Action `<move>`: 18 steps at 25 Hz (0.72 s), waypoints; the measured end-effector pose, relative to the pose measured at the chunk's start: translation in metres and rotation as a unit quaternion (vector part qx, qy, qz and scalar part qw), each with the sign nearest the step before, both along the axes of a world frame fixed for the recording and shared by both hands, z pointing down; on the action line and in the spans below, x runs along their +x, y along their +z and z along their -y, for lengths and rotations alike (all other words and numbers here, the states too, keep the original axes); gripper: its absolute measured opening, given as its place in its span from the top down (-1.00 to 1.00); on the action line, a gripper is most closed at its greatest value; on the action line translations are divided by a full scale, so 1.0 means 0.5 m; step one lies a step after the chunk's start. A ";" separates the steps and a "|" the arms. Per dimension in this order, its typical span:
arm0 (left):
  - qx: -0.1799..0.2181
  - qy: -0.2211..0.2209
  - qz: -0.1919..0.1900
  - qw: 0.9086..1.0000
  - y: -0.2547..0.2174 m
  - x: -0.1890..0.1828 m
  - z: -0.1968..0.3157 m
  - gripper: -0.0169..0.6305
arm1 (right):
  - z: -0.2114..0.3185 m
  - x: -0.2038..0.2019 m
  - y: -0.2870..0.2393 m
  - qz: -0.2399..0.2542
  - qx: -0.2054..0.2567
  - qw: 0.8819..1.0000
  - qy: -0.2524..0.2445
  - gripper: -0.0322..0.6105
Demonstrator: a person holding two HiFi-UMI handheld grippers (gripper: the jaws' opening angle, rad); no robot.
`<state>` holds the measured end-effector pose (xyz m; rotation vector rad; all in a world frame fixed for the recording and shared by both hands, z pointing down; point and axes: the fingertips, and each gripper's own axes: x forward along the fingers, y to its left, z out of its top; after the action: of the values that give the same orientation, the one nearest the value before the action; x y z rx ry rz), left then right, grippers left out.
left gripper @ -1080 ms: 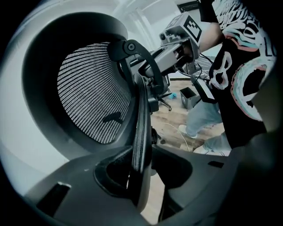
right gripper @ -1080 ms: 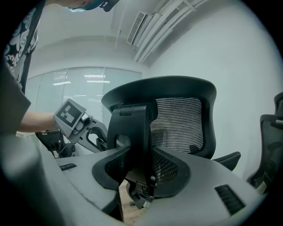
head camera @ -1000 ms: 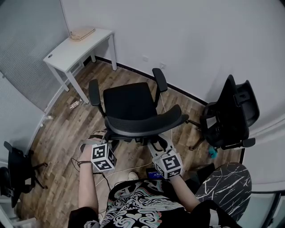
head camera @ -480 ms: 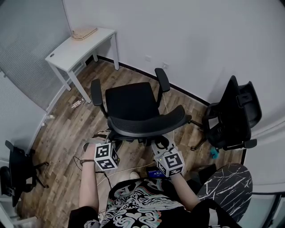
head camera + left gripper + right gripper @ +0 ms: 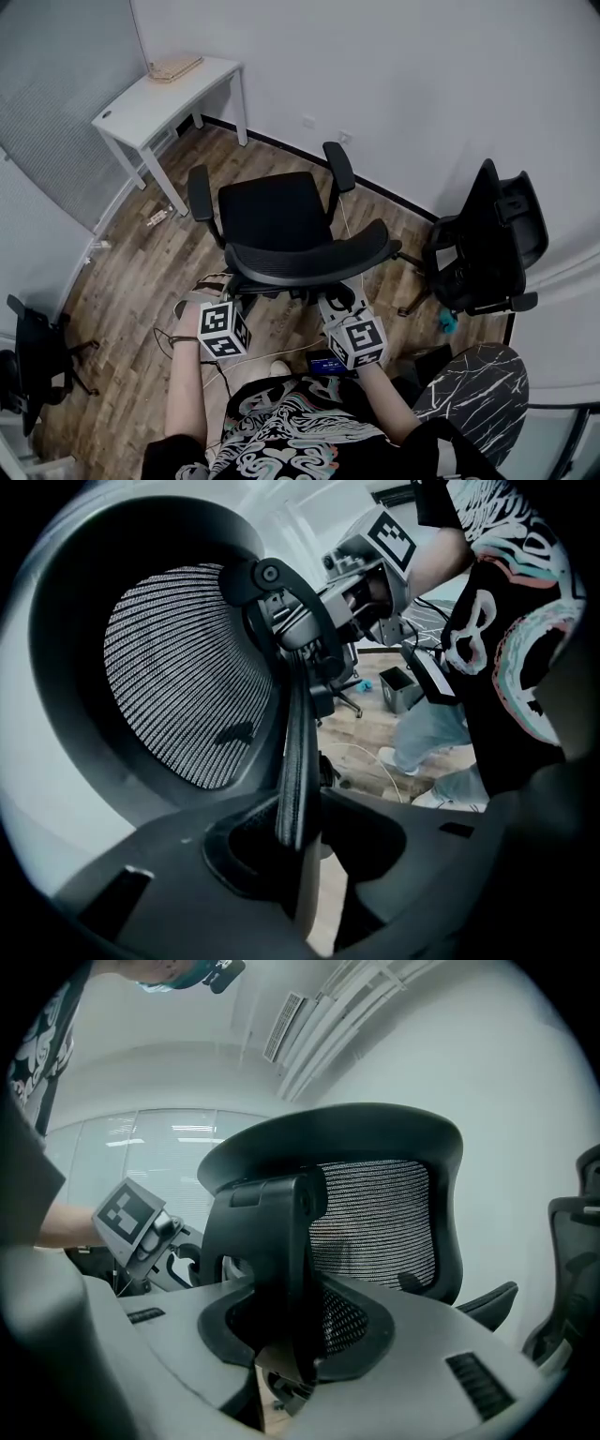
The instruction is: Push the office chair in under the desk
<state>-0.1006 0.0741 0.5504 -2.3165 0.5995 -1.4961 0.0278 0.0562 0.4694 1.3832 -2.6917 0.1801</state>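
Gripping office chair (image 5: 281, 230) backrest | left gripper (image 5: 305, 855): jaws just narrowed, clamped on backrest rim; right gripper (image 5: 291, 1335): jaws just narrowed, clamped on rear spine | chair mid floor (image 5: 122, 281), well apart from desk (image 5: 159, 89) at far-left corner

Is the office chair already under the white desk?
No, the office chair stands apart from the white desk, with open wooden floor between them.
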 end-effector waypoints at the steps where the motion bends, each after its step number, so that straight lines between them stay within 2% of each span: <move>1: 0.001 0.001 -0.002 1.000 0.000 -0.001 0.000 0.49 | 0.000 -0.002 0.000 0.000 0.000 1.000 0.000 0.60; 11: 0.013 0.018 -0.030 0.999 0.000 0.001 0.004 0.48 | 0.007 -0.001 -0.003 0.017 0.003 1.000 0.003 0.60; 18: 0.009 0.024 -0.032 0.999 0.004 0.007 0.014 0.49 | 0.019 0.005 0.000 0.024 0.000 1.000 0.007 0.59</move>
<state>-0.0972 0.0674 0.5524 -2.3555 0.5673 -1.3960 0.0303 0.0468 0.4692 1.4175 -2.7214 0.2167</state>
